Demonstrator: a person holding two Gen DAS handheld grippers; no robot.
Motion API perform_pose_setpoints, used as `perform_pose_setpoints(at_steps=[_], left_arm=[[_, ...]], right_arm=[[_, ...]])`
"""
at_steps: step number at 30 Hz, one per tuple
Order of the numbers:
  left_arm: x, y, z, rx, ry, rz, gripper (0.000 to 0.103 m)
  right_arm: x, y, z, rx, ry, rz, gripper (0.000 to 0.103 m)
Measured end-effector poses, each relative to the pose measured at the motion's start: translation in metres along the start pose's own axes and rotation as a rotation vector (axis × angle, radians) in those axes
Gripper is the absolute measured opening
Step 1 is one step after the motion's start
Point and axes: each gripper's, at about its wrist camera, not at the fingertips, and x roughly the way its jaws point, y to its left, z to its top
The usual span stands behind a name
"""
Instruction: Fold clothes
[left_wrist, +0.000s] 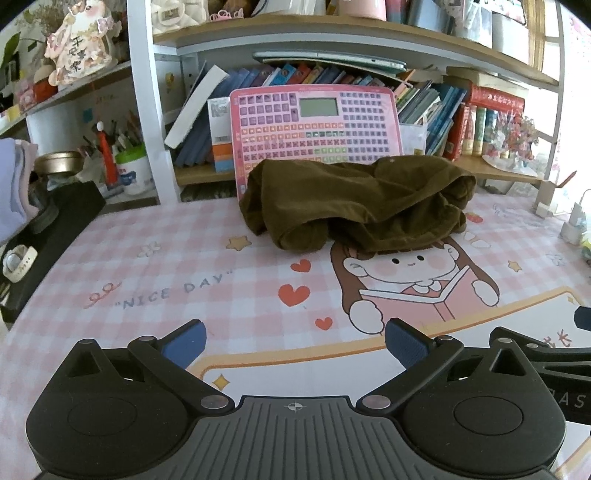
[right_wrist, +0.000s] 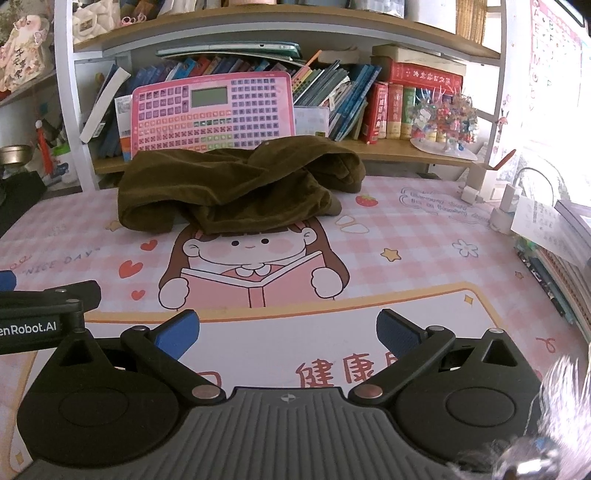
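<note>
The left claw (left_wrist: 295, 345) is held low over the near part of the counter (left_wrist: 155, 266), its blue-padded fingers spread wide with nothing between them. The right claw (right_wrist: 287, 332) is held just beside it over the near edge, equally spread and empty. The brown garment (left_wrist: 354, 201) is seen well ahead of both claws, toward the far edge of the counter, with a broad stretch of bare mat between it and the fingertips.

The garment (right_wrist: 236, 184) is dark olive-brown, of a soft, velvety cloth, and is left in a crumpled heap rather than laid flat. Deep folds run across it, and rounded rolled ends are turned toward the near side. Its near edge is draped over the top of the cartoon girl's head printed on the pink checked mat (right_wrist: 406, 236).

Directly behind the heap, a pink keyboard toy (left_wrist: 314, 125) is propped upright against a row of books (right_wrist: 354, 99) on the low shelf at the far edge; its lower part is hidden by the cloth. At the left edge a black box (left_wrist: 55, 229) is set, with a white watch resting on it, and a pen cup (left_wrist: 135, 173) stands behind it. At the right edge, stacked books and papers (right_wrist: 561, 251) are piled, and small white chargers (right_wrist: 506, 206) lie near the far right corner.
</note>
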Motion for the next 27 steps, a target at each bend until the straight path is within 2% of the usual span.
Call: perform_pose_setpoints(at_steps=[22,27], left_arm=[[-0.003,0.019,-0.004,0.02,-0.029,-0.072,0.103],[0.0,0.015,-0.005,0.004,-0.003,-0.085,0.103]], right_arm=[[-0.015,0.017,-0.008,0.068,-0.009,0.0,0.103],[-0.018,0.015,-0.01,0.071,-0.007,0.004,0.103]])
